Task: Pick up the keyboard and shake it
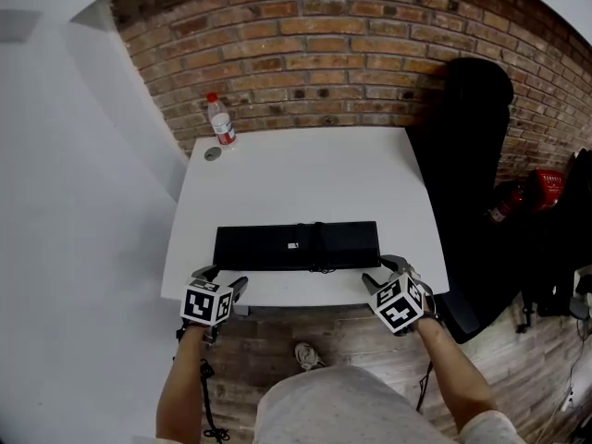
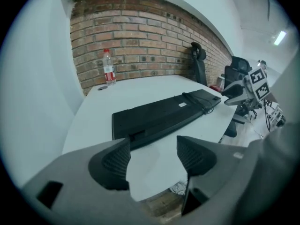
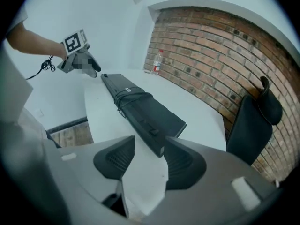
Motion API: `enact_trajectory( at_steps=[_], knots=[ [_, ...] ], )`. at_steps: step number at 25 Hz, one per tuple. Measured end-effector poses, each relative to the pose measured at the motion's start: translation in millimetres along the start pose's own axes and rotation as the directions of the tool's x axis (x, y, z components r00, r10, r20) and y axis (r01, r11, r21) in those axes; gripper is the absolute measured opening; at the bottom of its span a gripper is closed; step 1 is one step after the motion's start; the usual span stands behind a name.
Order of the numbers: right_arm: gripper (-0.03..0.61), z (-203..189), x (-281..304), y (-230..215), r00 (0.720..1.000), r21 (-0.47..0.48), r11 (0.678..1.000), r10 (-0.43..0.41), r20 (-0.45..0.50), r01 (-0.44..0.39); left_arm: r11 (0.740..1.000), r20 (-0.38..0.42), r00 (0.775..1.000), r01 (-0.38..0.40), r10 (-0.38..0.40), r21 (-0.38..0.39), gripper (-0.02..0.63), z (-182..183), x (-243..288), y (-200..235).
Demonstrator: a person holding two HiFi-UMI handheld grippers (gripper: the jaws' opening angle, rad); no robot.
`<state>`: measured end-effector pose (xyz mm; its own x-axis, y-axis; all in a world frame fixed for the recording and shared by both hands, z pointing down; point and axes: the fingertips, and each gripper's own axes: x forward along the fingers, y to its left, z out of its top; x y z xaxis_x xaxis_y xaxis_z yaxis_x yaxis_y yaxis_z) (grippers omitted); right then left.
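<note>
A long black keyboard [image 1: 296, 246] lies flat near the front edge of the white table [image 1: 305, 174], with its cable wound round its middle. My left gripper [image 1: 220, 279] hovers over the table's front edge just short of the keyboard's left end [image 2: 123, 125], jaws open and empty. My right gripper [image 1: 382, 272] is at the keyboard's right end [image 3: 164, 125], also open with nothing between its pads. The left gripper view shows its own jaws [image 2: 152, 157] apart over bare table, and the right gripper [image 2: 234, 92] beyond. In the right gripper view the jaws [image 3: 149, 162] frame the keyboard's near corner.
A water bottle [image 1: 220, 120] and its loose cap [image 1: 213, 154] stand at the table's far left corner by the brick wall [image 1: 314, 54]. A black office chair [image 1: 472, 155] sits close to the table's right side. Red items [image 1: 546, 188] lie on the floor beyond.
</note>
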<state>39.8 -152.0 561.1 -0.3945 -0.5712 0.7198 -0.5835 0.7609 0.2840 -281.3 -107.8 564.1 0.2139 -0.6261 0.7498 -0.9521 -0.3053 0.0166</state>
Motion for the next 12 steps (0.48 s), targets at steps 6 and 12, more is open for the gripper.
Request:
enact_trajectory(
  at_steps=[6,12],
  knots=[
    [0.098,37.5,-33.2,5.1,0.988,0.126,0.992,-0.006,0.156,-0.014,1.000,0.170,0.985,0.012,-0.008,-0.024,0.251,46.0,-24.7,-46.4],
    [0.009,69.3,-70.6,5.1,0.958,0.231,0.972,-0.031,0.286,-0.037,0.999,0.324,0.946,0.012,0.005,-0.053,0.158,82.3,-53.5,-89.9]
  ],
)
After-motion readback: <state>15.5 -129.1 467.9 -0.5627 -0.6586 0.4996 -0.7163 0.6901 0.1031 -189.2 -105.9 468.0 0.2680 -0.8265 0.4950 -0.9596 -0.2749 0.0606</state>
